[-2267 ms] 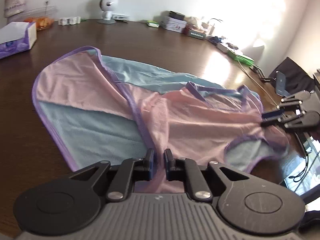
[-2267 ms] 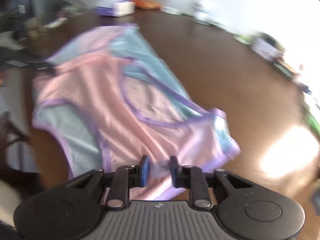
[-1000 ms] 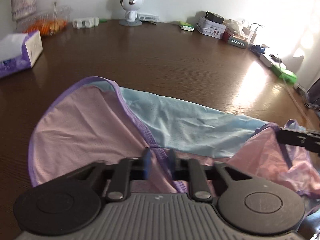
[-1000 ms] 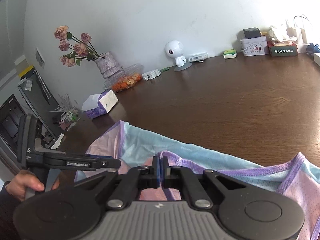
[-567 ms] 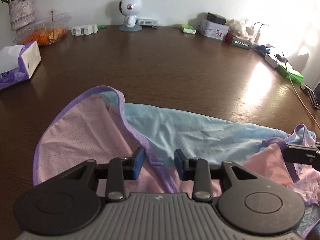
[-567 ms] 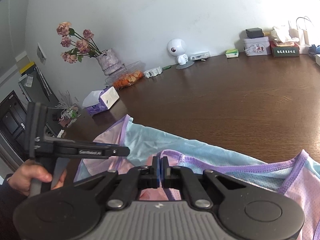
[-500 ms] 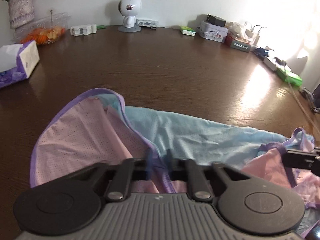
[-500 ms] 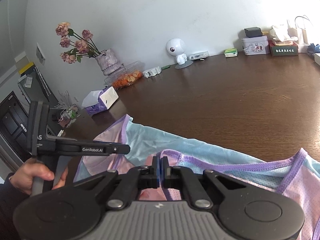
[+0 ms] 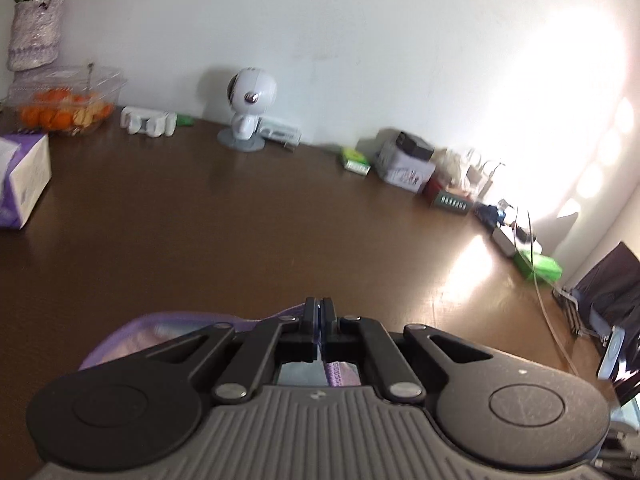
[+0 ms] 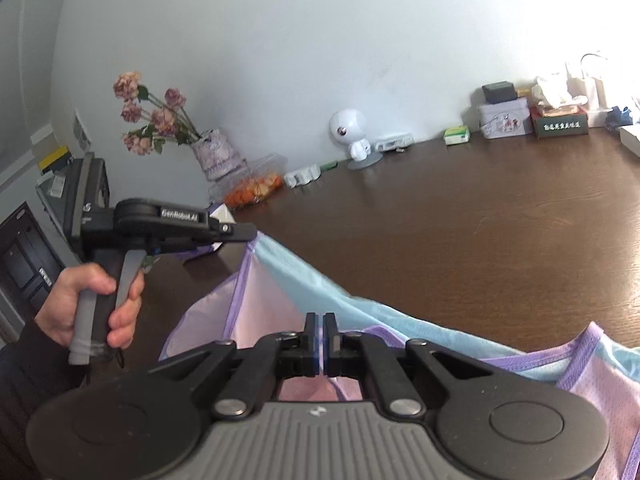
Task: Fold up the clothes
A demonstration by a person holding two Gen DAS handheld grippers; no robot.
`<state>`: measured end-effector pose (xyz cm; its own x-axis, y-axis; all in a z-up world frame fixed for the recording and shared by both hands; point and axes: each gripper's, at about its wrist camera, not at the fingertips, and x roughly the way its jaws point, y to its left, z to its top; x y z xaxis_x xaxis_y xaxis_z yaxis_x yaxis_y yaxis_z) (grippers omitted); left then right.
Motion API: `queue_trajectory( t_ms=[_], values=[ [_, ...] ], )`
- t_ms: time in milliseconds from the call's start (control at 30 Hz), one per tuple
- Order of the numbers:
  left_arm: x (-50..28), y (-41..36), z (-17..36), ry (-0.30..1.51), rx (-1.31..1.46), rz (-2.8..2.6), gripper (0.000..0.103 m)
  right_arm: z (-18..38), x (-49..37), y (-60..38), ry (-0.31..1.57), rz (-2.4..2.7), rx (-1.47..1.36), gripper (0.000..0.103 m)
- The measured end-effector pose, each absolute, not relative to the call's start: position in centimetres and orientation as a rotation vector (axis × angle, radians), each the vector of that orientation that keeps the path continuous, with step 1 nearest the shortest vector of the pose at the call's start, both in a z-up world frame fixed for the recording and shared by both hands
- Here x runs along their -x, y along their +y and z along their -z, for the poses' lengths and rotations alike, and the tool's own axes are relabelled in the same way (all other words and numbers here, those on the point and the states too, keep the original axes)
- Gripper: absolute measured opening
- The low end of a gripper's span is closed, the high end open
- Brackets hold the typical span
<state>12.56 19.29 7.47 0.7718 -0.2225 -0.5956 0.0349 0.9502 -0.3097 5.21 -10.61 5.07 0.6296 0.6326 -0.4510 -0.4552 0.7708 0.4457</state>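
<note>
A pink and light-blue garment with purple trim lies on the dark wooden table. In the right wrist view my left gripper holds one trimmed edge up, so the cloth hangs from it like a tent. Its jaws are closing the last bit, with the purple trim between them. From the left wrist view, that gripper hides most of the garment. My right gripper is shut on a purple-trimmed fold near the garment's middle, low over the table. A hand grips the left tool's handle.
Along the far wall stand a tissue box, a clear tub of oranges, a white round-headed camera, small boxes and a vase of flowers. Cables and a green item lie at the right edge.
The left gripper's jaws went from open to shut on the purple trim, then rose and lifted that edge off the table. The right gripper has kept still, shut on the cloth.
</note>
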Motion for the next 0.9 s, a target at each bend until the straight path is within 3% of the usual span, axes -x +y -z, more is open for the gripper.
queue_trajectory(
  t_ms=[133,200,267,333,400,467,633,667,700,733,867,900],
  values=[
    [-15.3,18.9,-5.2,0.810,0.221,0.129,0.007,-5.2,-6.4,-9.8,0.669,-0.589,-0.259,0.002],
    [-12.8,20.0,-4.8,0.832,0.234,0.156,0.013,-5.7,-6.6,-9.7,0.677,-0.586,-0.223,0.008],
    [-8.6,20.9,-4.8,0.824,0.278,0.249,0.048,-6.6,-6.7,-9.7,0.682,-0.595,-0.183,0.012],
    [-4.4,20.9,-4.3,0.837,0.252,0.296,0.056,-7.4,-7.5,-9.3,0.698,-0.613,-0.148,0.017],
    [-1.4,20.6,-3.2,0.881,0.201,0.275,0.055,-8.2,-9.5,-7.1,0.729,-0.660,-0.067,0.030],
    [0.9,20.7,-2.2,0.888,0.185,0.233,0.055,-8.1,-12.5,-3.9,0.770,-0.731,-0.022,0.032],
    [4.8,22.1,-1.8,0.836,0.307,0.181,0.055,-5.1,-20.6,3.3,0.926,-0.722,-0.037,0.021],
    [5.3,22.1,-1.8,0.829,0.311,0.177,0.055,-4.6,-21.7,4.4,0.949,-0.714,-0.036,0.016],
    [5.7,22.1,-1.9,0.830,0.311,0.168,0.055,-4.1,-22.5,5.2,0.965,-0.687,-0.025,0.003],
    [6.0,22.3,-2.0,0.834,0.312,0.158,0.055,-3.7,-23.2,6.0,0.957,-0.643,0.009,0.001],
    [7.2,22.3,-3.6,0.833,0.345,0.185,0.055,-3.9,-23.5,6.4,0.890,-0.587,0.036,0.002],
    [7.6,22.2,-4.2,0.828,0.352,0.205,0.056,-4.2,-23.2,6.1,0.882,-0.595,0.030,0.007]
  ],
)
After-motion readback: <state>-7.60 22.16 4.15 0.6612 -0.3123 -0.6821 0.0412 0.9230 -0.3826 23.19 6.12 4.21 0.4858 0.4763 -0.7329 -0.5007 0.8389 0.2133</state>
